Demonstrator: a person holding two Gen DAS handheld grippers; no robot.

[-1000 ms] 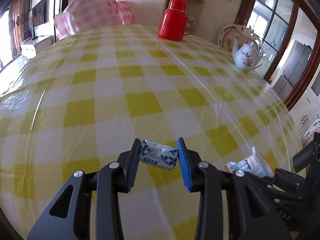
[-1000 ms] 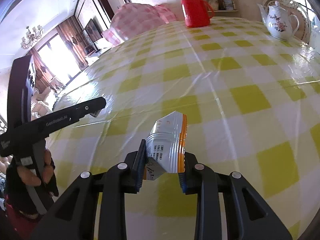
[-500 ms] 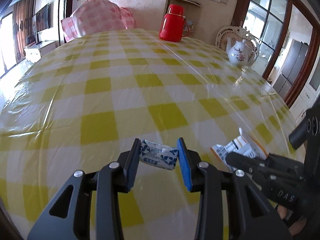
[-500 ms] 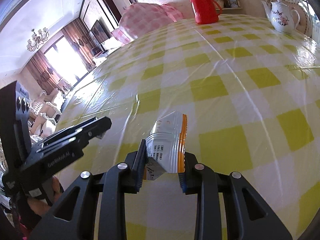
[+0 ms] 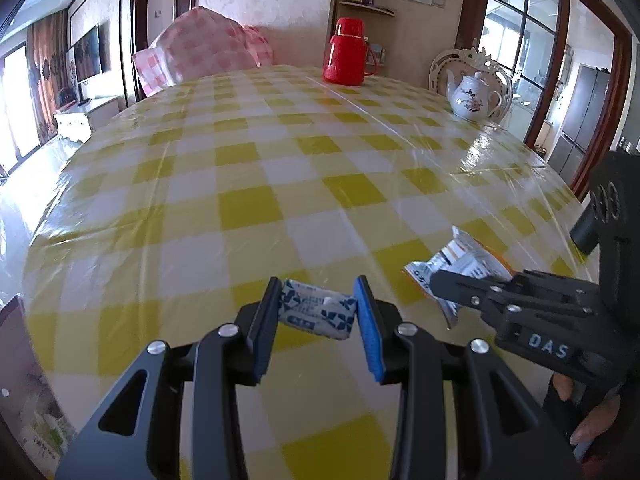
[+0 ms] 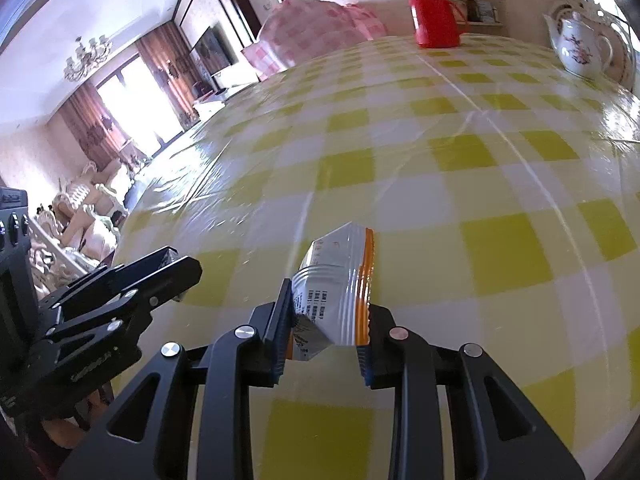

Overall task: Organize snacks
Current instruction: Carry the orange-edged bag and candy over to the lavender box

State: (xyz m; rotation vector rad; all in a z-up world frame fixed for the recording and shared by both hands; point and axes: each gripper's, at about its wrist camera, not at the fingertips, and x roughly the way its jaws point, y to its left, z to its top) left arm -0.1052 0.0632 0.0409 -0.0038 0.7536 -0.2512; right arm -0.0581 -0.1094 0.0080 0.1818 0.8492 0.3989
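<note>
Two snack packets: blue-white one [image 5: 318, 309] pinched in left fingers [image 5: 267, 320], orange-edged one [image 6: 338, 288] in right fingers [image 6: 280, 320].

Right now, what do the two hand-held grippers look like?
Both are matte black with silver screws. The left hand-held gripper has blue pads. The right hand-held gripper looks the same; its side shows white letters "DAS".

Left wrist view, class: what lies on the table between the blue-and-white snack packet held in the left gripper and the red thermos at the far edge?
Nothing: in the left wrist view only bare yellow-checked tablecloth runs from the blue-and-white snack packet to the red thermos.
</note>
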